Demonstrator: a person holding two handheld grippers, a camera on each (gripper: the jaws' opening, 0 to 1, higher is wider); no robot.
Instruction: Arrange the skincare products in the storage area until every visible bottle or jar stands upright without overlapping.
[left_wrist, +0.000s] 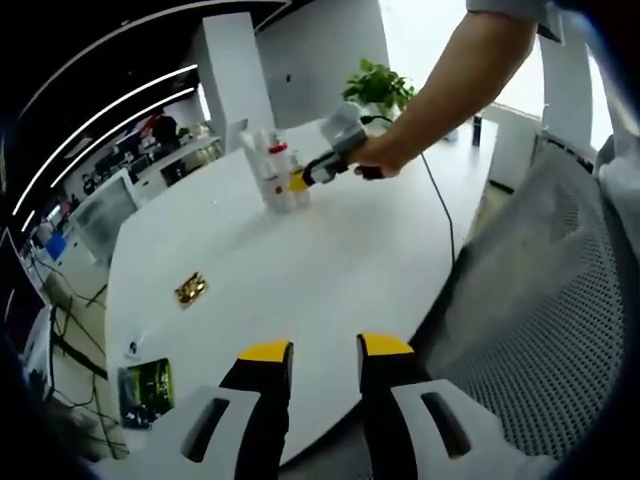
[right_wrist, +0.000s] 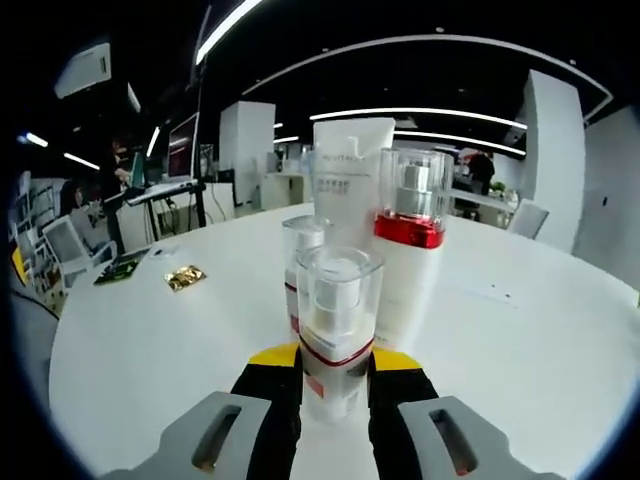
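The right gripper (right_wrist: 335, 385) clasps the front clear-capped bottle (right_wrist: 338, 330) upright, the left gripper (left_wrist: 325, 350) idles parted; next, release gently.

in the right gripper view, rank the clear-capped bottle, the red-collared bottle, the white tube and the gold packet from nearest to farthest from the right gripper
1. clear-capped bottle, between the gripper jaws
2. red-collared bottle, behind it, right
3. white tube, at the back
4. gold packet, far left on the table

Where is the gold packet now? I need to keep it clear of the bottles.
In the left gripper view, the gold packet lies alone on the white table, well short and left of the bottles.
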